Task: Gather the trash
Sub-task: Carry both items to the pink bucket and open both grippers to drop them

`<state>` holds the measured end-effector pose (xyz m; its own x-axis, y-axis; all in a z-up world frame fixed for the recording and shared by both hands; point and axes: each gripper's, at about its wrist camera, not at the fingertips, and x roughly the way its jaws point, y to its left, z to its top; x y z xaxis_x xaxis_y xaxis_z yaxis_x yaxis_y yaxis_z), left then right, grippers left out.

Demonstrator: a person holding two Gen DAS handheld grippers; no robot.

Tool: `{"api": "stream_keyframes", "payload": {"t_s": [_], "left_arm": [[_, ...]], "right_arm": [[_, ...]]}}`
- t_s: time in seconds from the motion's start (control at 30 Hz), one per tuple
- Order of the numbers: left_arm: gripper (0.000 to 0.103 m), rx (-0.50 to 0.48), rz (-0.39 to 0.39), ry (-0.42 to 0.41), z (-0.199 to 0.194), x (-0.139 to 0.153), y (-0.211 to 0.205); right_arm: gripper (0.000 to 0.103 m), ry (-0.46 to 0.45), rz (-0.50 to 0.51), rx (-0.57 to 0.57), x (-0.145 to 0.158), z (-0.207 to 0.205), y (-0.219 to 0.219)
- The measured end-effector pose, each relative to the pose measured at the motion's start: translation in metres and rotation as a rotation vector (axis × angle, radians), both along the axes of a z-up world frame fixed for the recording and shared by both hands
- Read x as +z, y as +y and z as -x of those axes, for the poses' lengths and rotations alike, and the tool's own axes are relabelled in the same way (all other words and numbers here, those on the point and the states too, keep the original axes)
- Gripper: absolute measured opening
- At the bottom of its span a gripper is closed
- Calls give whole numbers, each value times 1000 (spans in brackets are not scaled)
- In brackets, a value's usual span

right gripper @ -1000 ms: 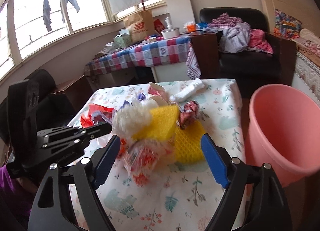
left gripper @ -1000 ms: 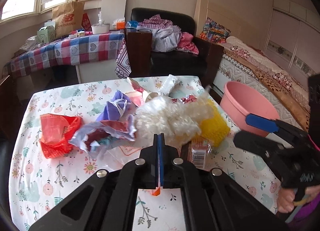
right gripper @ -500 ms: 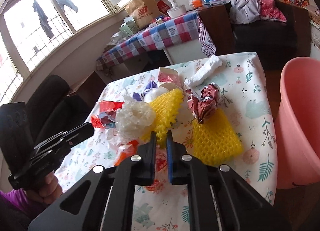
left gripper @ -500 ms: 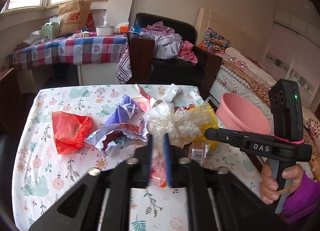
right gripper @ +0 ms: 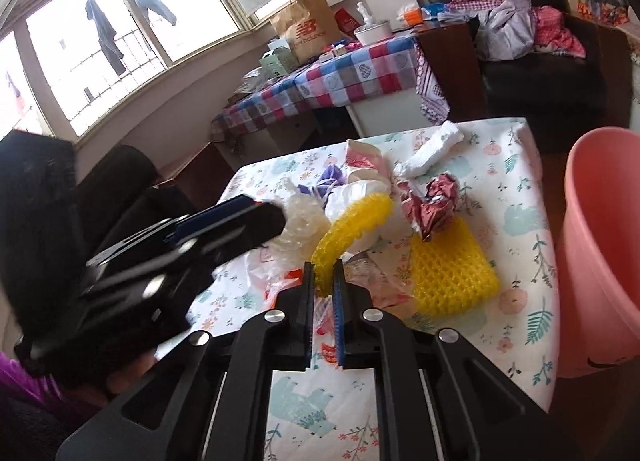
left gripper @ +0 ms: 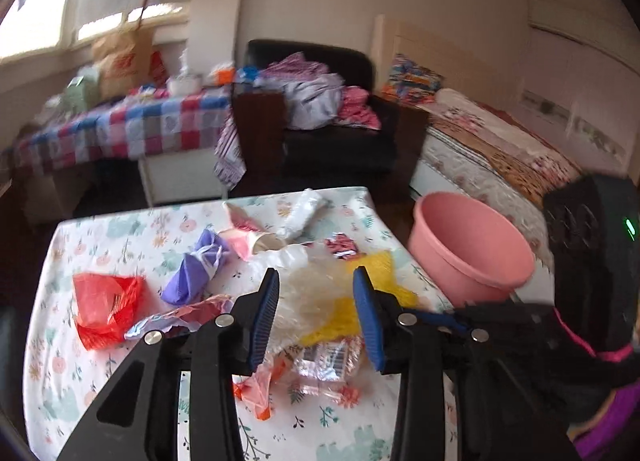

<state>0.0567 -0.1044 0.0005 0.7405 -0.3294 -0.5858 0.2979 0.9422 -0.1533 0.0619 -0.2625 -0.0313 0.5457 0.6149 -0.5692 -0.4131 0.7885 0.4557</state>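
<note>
Trash lies heaped on the floral table [left gripper: 60, 381]. My right gripper [right gripper: 323, 267] is shut on one end of a yellow foam net [right gripper: 356, 217], which curves up off the pile. A second yellow net [right gripper: 452, 269] lies flat beside it. My left gripper [left gripper: 316, 281] hovers above the pile with its jaws opening and nothing pressed between them; the white foam net [left gripper: 312, 293] lies below and beyond the fingertips. Around it lie a red bag [left gripper: 104, 305], a purple bag [left gripper: 196, 273], a clear barcode wrapper [left gripper: 324, 361] and a crumpled red wrapper [right gripper: 434, 201].
A pink basin [left gripper: 468, 253] stands off the table's right edge. A white tissue roll [right gripper: 430, 149] lies at the far edge. Beyond are a checked-cloth table [right gripper: 340, 73], a black armchair [left gripper: 340, 141] piled with clothes, and a bed [left gripper: 500, 153]. The person's hands hold both gripper handles.
My left gripper went from shut to open and rose above the pile. My right gripper closed from wide open onto the yellow net and lifted its end.
</note>
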Motion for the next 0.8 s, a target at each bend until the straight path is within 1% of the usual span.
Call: {"api": "stream_keyframes", "payload": {"t_s": [0.07, 0.13, 0.23, 0.33, 0.37, 0.4, 0.5, 0.57, 0.67, 0.8], "left_arm": [[37, 7, 53, 25, -5, 1, 6], [37, 9, 67, 34, -10, 2, 7], [37, -10, 41, 30, -11, 5, -2], [37, -8, -31, 41, -12, 0, -13], [31, 4, -57, 50, -11, -4, -13], [20, 12, -64, 55, -12, -7, -11], [5, 29, -59, 77, -6, -13, 0], [3, 36, -55, 71, -1, -12, 5], [3, 36, -24, 43, 8, -2, 14], [3, 9, 27, -24, 14, 24, 15]], "right_arm": [[9, -15, 21, 7, 0, 2, 3], [9, -15, 28, 12, -1, 2, 6], [9, -12, 26, 19, -3, 4, 9], [9, -18, 39, 29, -3, 8, 13], [9, -22, 45, 31, -2, 9, 14], [9, -25, 50, 34, -2, 11, 15], [9, -28, 55, 35, -2, 15, 14], [9, -33, 52, 32, -1, 18, 13], [9, -55, 39, 10, 7, 21, 6], [9, -108, 14, -37, 25, 25, -12]]}}
